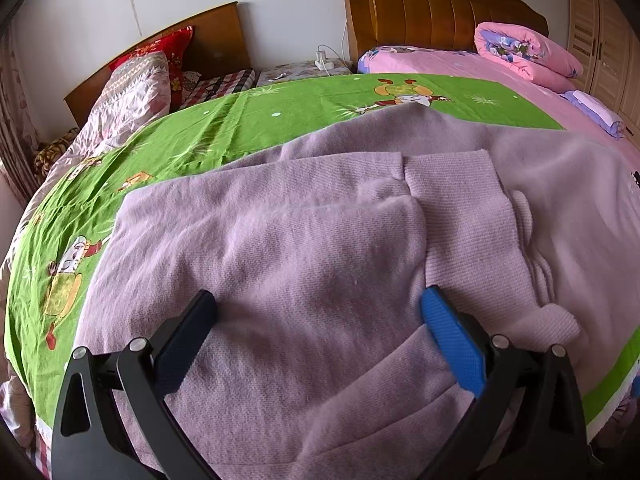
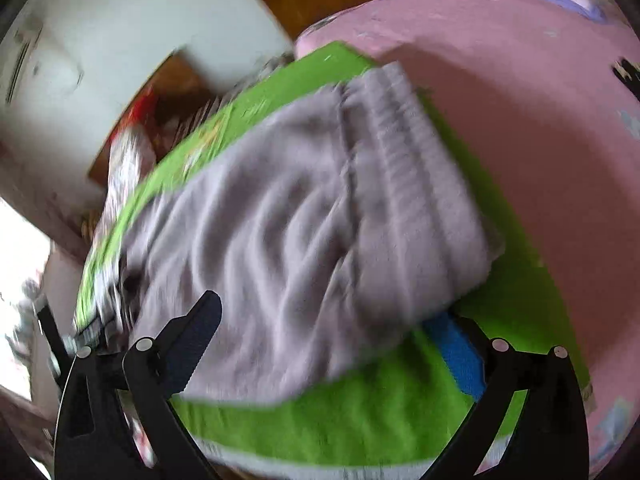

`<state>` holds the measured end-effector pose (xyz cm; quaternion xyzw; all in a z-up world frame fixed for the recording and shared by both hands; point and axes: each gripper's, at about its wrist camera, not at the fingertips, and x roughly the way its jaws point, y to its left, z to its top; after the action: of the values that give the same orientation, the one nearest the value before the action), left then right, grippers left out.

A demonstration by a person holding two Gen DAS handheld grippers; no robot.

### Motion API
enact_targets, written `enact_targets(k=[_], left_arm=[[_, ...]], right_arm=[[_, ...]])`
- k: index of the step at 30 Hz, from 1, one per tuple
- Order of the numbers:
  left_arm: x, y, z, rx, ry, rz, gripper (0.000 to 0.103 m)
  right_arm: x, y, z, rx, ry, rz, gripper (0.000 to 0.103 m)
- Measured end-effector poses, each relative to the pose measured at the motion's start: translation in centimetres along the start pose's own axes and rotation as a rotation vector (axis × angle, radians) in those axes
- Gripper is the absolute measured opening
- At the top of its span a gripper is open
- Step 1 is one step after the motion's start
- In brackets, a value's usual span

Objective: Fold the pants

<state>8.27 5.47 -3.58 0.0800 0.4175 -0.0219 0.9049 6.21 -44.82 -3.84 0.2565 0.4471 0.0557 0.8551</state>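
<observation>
The lilac fleece pants (image 1: 304, 248) lie spread on a green cartoon sheet (image 1: 224, 120) on the bed, with a ribbed cuff (image 1: 452, 184) folded over the top. My left gripper (image 1: 320, 312) is open just above the pants, jaws wide apart, holding nothing. In the blurred right wrist view the pants (image 2: 288, 216) lie on the green sheet (image 2: 360, 412) with the elastic waistband (image 2: 404, 152) at the far right. My right gripper (image 2: 324, 320) is open over the near edge of the pants, its blue pad (image 2: 460, 352) partly hidden under the cloth edge.
A pink bedsheet (image 1: 480, 68) with a rolled pink quilt (image 1: 528, 52) lies to the right, below a wooden headboard (image 1: 432, 8). A second bed with pillows (image 1: 136, 80) stands at the left. A nightstand with a charger (image 1: 320, 64) sits between them.
</observation>
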Motion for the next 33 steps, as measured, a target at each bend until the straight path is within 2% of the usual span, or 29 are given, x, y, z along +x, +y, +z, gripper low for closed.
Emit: enact_targets(k=[4, 6, 11, 13, 17, 18, 19, 22, 25, 26, 28, 31, 33], left_arm=[[0.0, 0.0, 0.0, -0.002, 0.000, -0.002, 0.102], [0.0, 0.1, 0.0, -0.002, 0.000, -0.002, 0.102], [0.0, 0.0, 0.0, -0.004, -0.002, -0.005, 0.102], [0.0, 0.1, 0.0, -0.004, -0.001, -0.006, 0.102], [0.0, 0.0, 0.0, -0.005, -0.001, -0.007, 0.102], [-0.1, 0.0, 0.0, -0.005, -0.001, -0.006, 0.102], [-0.1, 0.0, 0.0, -0.005, -0.001, -0.007, 0.102], [-0.2, 0.0, 0.0, -0.005, -0.007, -0.007, 0.102], [-1.1, 0.2, 0.2, -0.027, -0.003, -0.026, 0.101], [-2.1, 0.3, 0.6, -0.052, -0.024, -0.056, 0.101], [-3.4, -0.3, 1.6, -0.061, -0.054, -0.090, 0.101], [-4.0, -4.7, 3.0, 0.084, -0.058, -0.076, 0.101], [-2.8, -6.9, 2.8, 0.150, -0.014, -0.072, 0.101]], right_arm=[[0.7, -1.5, 2.1, 0.141, -0.093, -0.032, 0.097], [1.3, -0.3, 2.1, 0.105, -0.066, -0.064, 0.095], [1.3, 1.4, 0.0, 0.020, -0.002, -0.012, 0.079], [1.3, 1.7, 0.0, -0.006, -0.001, -0.031, 0.075], [2.2, 0.3, 2.1, 0.059, -0.050, -0.037, 0.072], [2.5, 0.0, 2.7, 0.085, -0.063, -0.030, 0.066], [3.0, 0.1, 3.0, 0.097, -0.063, -0.019, 0.051], [2.8, -0.5, 2.5, 0.088, -0.096, 0.017, 0.035], [1.6, -2.0, 1.4, 0.149, -0.149, 0.142, 0.030], [1.3, -2.3, 1.1, 0.170, -0.157, 0.171, 0.030], [1.0, -2.4, 1.0, 0.167, -0.177, 0.182, 0.030], [1.2, -2.0, 1.0, 0.167, -0.207, 0.164, 0.030], [1.0, -2.3, 0.9, 0.178, -0.216, 0.170, 0.030]])
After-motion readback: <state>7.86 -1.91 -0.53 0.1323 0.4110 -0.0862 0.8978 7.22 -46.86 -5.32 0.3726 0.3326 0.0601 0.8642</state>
